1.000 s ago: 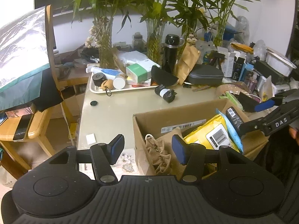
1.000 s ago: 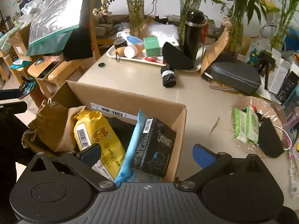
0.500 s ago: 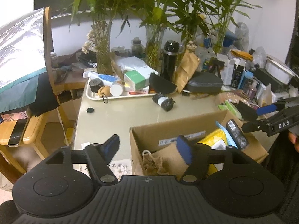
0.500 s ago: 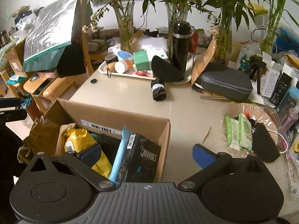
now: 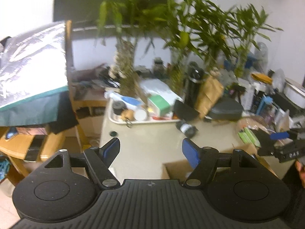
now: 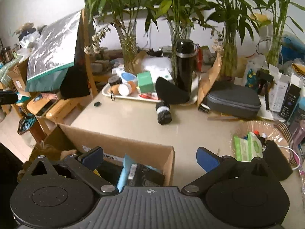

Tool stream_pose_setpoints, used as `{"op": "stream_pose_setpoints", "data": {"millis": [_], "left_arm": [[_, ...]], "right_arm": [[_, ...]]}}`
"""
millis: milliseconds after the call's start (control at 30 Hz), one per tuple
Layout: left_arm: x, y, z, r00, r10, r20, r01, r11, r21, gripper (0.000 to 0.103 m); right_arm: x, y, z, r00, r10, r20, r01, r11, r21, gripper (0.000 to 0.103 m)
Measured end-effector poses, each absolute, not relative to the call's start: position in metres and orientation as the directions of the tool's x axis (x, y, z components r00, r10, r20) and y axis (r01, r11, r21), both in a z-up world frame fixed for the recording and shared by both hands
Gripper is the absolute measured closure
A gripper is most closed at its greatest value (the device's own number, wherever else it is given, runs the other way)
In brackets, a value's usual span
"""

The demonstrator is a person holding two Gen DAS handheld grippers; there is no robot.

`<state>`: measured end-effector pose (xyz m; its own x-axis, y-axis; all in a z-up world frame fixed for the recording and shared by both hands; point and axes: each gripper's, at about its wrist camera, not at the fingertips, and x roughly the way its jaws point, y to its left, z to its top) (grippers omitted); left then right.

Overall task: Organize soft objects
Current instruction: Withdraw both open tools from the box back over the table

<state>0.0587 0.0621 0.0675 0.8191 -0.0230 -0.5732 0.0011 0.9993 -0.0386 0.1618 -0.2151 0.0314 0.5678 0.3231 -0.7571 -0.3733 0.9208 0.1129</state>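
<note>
The cardboard box sits at the table's near edge, and only its far corner shows in the blurred left wrist view. It holds a burlap pouch, a blue packet and a black packet. My right gripper hangs open over the box's right half, holding nothing. My left gripper is open above the bare table, beyond the box, and also holds nothing. A rolled black cloth with a white band lies mid-table. Green wipe packs and a black pouch lie to the right.
A white tray of small bottles and boxes, a black flask, glass vases of bamboo and a grey zip case crowd the back. Wooden chairs stand left of the table. A small black cap lies near the tray.
My left gripper's jaws have spread wider, leaving the burlap pouch in the box. It has lifted, and the box has dropped low in its view. The right view has tilted up slightly.
</note>
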Motion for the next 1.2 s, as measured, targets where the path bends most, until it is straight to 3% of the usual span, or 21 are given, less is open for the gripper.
{"op": "stream_pose_setpoints", "data": {"millis": [467,700,933,1200], "left_arm": [[0.014,0.050,0.098,0.832,0.056,-0.552,-0.060,0.998,0.010,0.031],[0.020,0.036,0.097,0.828,0.054,-0.558,-0.039,0.998,0.038,0.031],[0.028,0.027,0.081,0.823,0.028,-0.567,0.008,0.998,0.061,0.031],[0.063,0.034,0.059,0.806,-0.046,-0.591,0.063,0.998,0.008,0.031]], "right_arm": [[0.131,-0.228,0.054,0.605,0.421,-0.676,-0.433,0.886,0.165,0.000],[0.129,-0.251,0.058,0.624,0.466,-0.627,-0.383,0.882,0.274,0.000],[0.131,-0.242,0.054,0.615,0.459,-0.641,-0.400,0.882,0.248,0.000],[0.130,-0.232,0.048,0.583,0.438,-0.684,-0.459,0.872,0.168,0.000]]}}
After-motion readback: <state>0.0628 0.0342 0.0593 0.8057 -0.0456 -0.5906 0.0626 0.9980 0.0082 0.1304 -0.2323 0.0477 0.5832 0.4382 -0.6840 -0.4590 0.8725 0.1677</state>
